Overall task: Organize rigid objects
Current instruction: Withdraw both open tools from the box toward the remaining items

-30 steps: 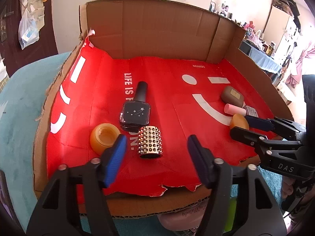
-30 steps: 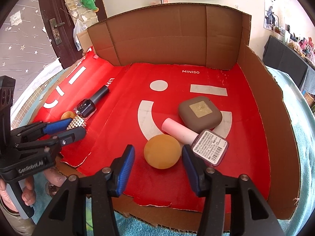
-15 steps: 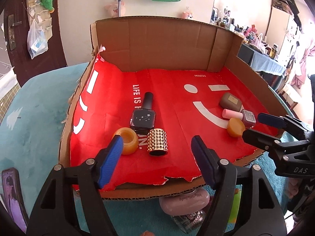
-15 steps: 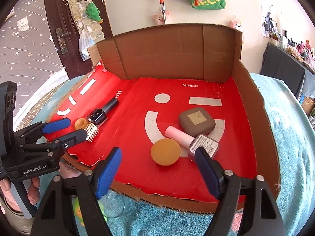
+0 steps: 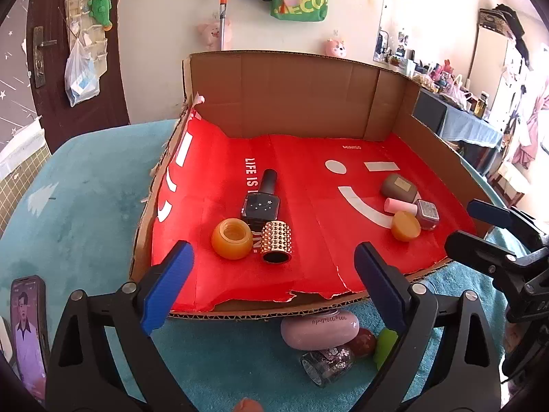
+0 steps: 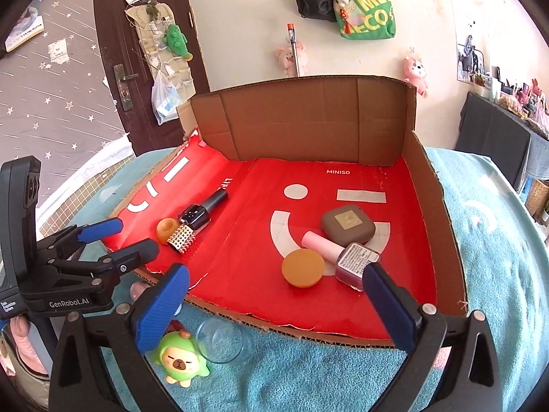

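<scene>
Two clusters lie on the red liner of the cardboard tray (image 6: 435, 206). At about 9 o'clock in the right wrist view: the dark nail-polish bottle (image 6: 200, 213), the amber jar (image 6: 167, 228) and the studded gold cap (image 6: 182, 239), all touching or nearly so. At about 5 o'clock of the tray centre: the brown compact (image 6: 348, 224), the pink tube (image 6: 322, 243), the labelled bottle (image 6: 357, 262) and the orange disc (image 6: 303, 267), packed together.

Both tools hover empty in front of the tray's low, torn front edge: the left gripper (image 5: 271, 279) and the right gripper (image 6: 274, 305) each have fingers spread wide, holding nothing. Judged step: between placements, with a fresh pick due.

Unsorted items lie on the teal cloth (image 6: 487, 240) outside that edge: a green figurine (image 6: 180, 360) and a clear glass (image 6: 219, 341) at 7 o'clock, and a lilac case (image 5: 319, 329) and a glitter bottle (image 5: 327, 362). The next move likely calls for lowering onto one of these, then lifting it over the front lip.

The tray's centre and back are open; its tall back and right walls block entry from those sides.
</scene>
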The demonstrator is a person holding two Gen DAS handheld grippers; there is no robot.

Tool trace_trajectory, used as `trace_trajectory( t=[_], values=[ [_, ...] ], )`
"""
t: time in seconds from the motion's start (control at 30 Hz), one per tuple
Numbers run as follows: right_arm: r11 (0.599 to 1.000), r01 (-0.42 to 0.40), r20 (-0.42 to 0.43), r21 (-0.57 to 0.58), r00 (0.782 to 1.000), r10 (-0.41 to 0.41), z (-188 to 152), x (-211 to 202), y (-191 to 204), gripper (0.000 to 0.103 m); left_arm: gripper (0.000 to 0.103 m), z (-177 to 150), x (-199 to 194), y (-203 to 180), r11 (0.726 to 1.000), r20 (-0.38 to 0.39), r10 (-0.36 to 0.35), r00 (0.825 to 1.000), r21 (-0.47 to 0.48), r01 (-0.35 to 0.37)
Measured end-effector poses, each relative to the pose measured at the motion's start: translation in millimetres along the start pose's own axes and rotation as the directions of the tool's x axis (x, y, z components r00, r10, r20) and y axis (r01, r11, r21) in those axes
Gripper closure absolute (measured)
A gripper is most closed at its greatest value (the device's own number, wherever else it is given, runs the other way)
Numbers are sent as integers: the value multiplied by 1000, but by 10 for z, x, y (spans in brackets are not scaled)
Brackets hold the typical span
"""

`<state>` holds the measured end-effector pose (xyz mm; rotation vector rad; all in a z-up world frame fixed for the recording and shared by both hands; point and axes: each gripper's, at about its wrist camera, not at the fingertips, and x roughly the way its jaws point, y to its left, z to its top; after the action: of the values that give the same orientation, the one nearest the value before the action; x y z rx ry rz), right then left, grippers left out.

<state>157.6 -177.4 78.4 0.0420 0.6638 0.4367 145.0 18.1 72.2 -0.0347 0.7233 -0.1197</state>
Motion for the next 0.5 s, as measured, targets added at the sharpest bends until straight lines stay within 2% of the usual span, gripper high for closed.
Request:
trace_trajectory(
  t=[0.2, 0.5],
  values=[
    [1000, 1, 29, -4, 1000, -1, -31, -82, 39, 0, 0, -42, -92, -31, 1000, 39, 19, 999, 8, -20],
    [1000, 16, 73, -8, 997, -15, -102, -221, 85, 0, 0, -115, -233, -106, 1000, 75, 0, 997, 27, -2]
  ],
)
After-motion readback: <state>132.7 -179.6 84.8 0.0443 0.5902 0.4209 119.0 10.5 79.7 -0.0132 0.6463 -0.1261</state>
